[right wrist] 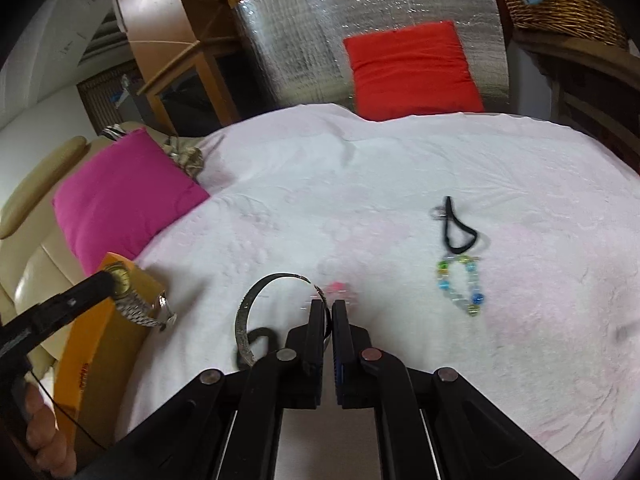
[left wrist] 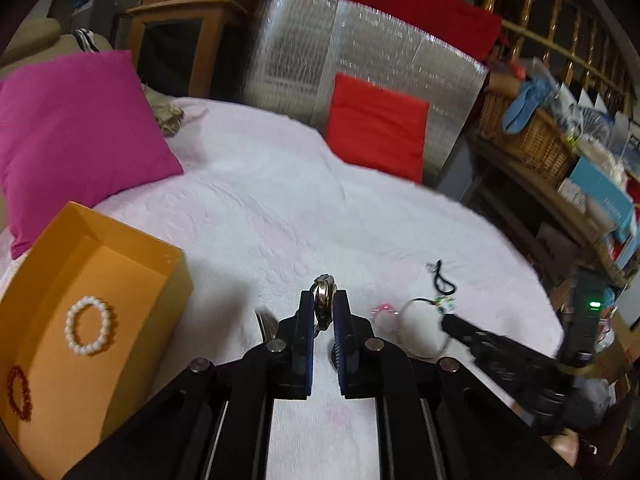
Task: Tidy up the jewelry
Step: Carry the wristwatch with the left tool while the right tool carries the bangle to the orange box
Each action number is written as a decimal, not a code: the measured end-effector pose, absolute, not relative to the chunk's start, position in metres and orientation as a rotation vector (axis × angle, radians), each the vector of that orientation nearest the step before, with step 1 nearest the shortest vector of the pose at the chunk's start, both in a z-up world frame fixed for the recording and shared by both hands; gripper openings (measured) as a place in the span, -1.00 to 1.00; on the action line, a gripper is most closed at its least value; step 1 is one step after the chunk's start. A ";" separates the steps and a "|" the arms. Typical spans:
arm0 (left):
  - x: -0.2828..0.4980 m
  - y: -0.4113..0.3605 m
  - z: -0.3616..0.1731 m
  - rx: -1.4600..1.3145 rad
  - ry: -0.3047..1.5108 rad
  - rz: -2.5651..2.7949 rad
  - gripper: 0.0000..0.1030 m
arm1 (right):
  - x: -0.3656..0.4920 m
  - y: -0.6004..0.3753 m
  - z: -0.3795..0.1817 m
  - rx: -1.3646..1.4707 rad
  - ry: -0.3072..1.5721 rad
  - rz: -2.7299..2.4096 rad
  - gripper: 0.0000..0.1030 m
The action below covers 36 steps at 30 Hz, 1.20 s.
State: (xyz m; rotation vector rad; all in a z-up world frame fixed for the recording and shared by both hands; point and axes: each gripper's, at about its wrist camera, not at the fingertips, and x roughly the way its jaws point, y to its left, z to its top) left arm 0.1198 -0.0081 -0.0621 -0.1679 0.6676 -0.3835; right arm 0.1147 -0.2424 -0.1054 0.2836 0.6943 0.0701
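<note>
My left gripper (left wrist: 324,312) is shut on a metal wristwatch (left wrist: 323,300), held above the white bedspread just right of the open orange box (left wrist: 120,264); the watch also shows in the right wrist view (right wrist: 132,300). A white pearl bracelet (left wrist: 88,326) and a red bead bracelet (left wrist: 18,394) lie in the box. My right gripper (right wrist: 328,308) is shut on a thin silver bangle (right wrist: 248,308) and holds it over the bedspread. A pink bead bracelet (right wrist: 338,288), a multicoloured bead bracelet (right wrist: 460,284) and a black cord (right wrist: 456,228) lie on the bedspread.
A magenta pillow (left wrist: 76,132) lies behind the box. A red cushion (left wrist: 376,132) leans on a silver foil panel (left wrist: 320,56). Wicker baskets and boxes fill shelves at the right (left wrist: 532,136). The bed edge drops off at the right.
</note>
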 end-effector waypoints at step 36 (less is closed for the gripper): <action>0.041 0.240 -0.111 -0.292 0.755 -0.041 -0.86 | 0.148 0.102 -0.125 -0.267 0.958 0.487 -0.91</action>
